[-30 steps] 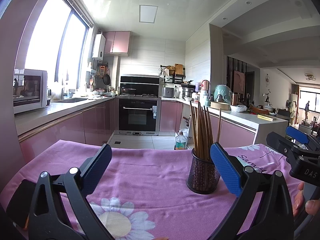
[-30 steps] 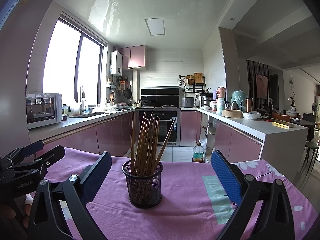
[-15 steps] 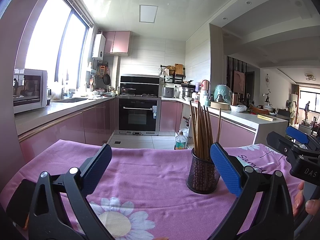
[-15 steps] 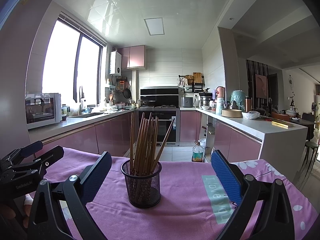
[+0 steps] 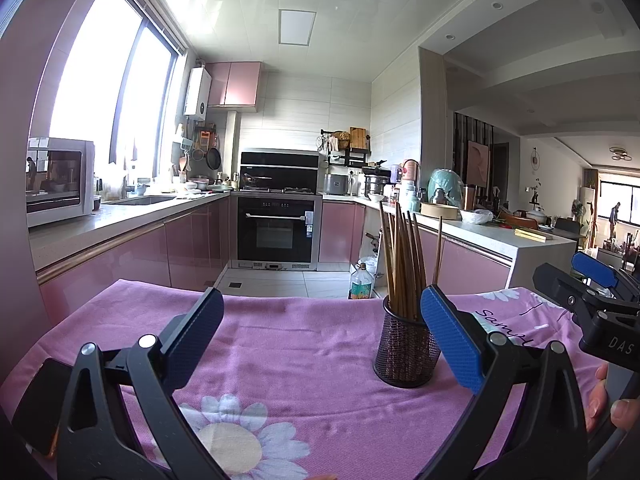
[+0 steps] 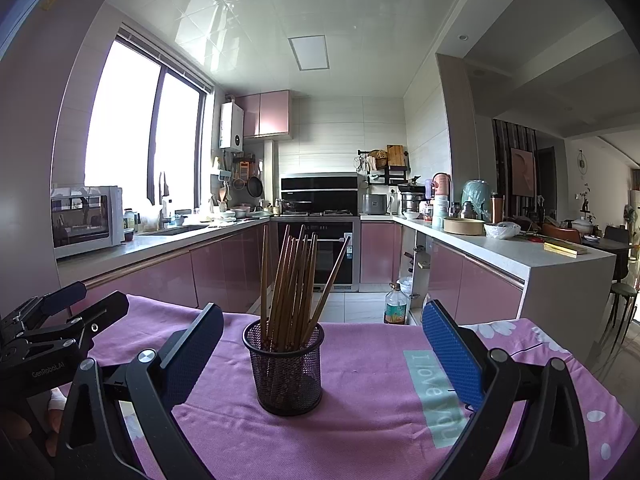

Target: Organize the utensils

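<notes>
Pink cloth (image 6: 360,420) with white daisies covers the whole table, and right in the middle of it stands the black mesh holder (image 6: 286,364), upright, packed with brown wooden chopsticks (image 6: 294,280) that fan out above its rim, one stick leaning off to the right on its own. From the right gripper (image 6: 322,350), the holder sits straight ahead between the two blue-padded fingers, nearer the left one, and nothing is touching it; those jaws stand wide apart and empty. Over on the left gripper (image 5: 320,336), same story, jaws spread wide with nothing between them but cloth, and the holder (image 5: 406,350) appears ahead and to the right, partly tucked behind the right blue pad (image 5: 450,340). Each gripper catches the other at the edge of its view: the left one pokes in low on the left of the right camera, the right one on the far right of the left camera, with fingertips of a hand (image 5: 612,404) curled beneath it. Beyond the table edge, pink kitchen cabinets (image 6: 224,268) and a black oven (image 5: 278,232) face us.
</notes>
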{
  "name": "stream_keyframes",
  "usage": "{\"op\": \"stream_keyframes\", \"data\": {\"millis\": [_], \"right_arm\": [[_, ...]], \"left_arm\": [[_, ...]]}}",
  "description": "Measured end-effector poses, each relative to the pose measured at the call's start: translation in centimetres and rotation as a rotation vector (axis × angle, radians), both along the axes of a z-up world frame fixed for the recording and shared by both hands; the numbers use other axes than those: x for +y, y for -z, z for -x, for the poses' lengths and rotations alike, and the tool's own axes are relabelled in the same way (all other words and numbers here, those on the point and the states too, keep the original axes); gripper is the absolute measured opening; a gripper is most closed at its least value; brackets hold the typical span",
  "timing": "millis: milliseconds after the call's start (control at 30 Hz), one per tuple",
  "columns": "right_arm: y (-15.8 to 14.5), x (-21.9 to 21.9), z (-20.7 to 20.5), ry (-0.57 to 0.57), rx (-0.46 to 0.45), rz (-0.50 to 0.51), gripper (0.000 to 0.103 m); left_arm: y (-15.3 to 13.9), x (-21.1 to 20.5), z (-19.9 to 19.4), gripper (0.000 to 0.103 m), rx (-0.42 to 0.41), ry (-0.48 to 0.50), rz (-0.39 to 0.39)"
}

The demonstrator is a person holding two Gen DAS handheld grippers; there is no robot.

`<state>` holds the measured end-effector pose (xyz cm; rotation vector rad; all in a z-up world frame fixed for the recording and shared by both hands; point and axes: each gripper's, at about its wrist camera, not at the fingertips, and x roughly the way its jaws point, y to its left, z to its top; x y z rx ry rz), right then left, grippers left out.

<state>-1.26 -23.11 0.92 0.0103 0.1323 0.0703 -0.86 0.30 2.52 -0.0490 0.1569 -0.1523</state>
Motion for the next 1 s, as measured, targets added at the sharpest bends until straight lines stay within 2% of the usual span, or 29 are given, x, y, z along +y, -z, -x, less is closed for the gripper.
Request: {"op": "stream_keyframes", "data": {"millis": [1000], "right_arm": [[-0.22,0.00,-0.19,0.000,0.001,-0.001,0.096]], "left_arm": [[0.06,0.00,-0.02,0.097,0.003,0.001,0.001]]}}
